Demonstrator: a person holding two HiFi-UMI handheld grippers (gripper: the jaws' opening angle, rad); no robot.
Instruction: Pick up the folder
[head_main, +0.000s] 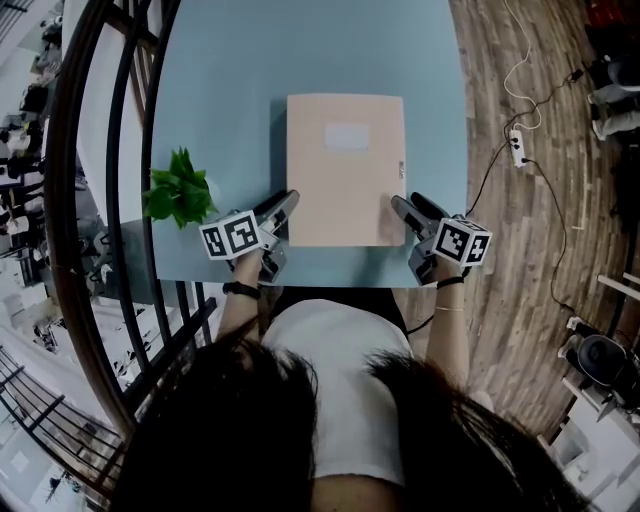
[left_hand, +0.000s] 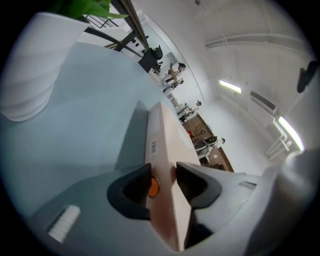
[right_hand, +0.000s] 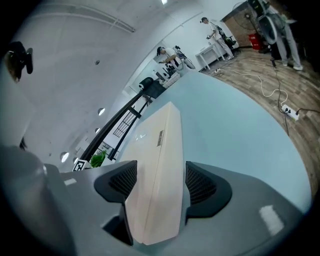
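Peach folder (head_main: 345, 170) lying flat on the pale blue table (head_main: 230, 80) before me, my left gripper (left_hand: 164, 186) spread astride its near left edge without clamping, my right gripper (right_hand: 160, 182) likewise wide astride the near right edge, small potted plant (head_main: 180, 192) just beside the left one

Folder (head_main: 345, 170) on table (head_main: 230, 80), plant (head_main: 178, 188) left

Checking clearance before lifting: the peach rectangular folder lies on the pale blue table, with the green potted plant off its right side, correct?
No. The head view shows the green potted plant off the left side of the peach rectangular folder, which does lie on the pale blue table.
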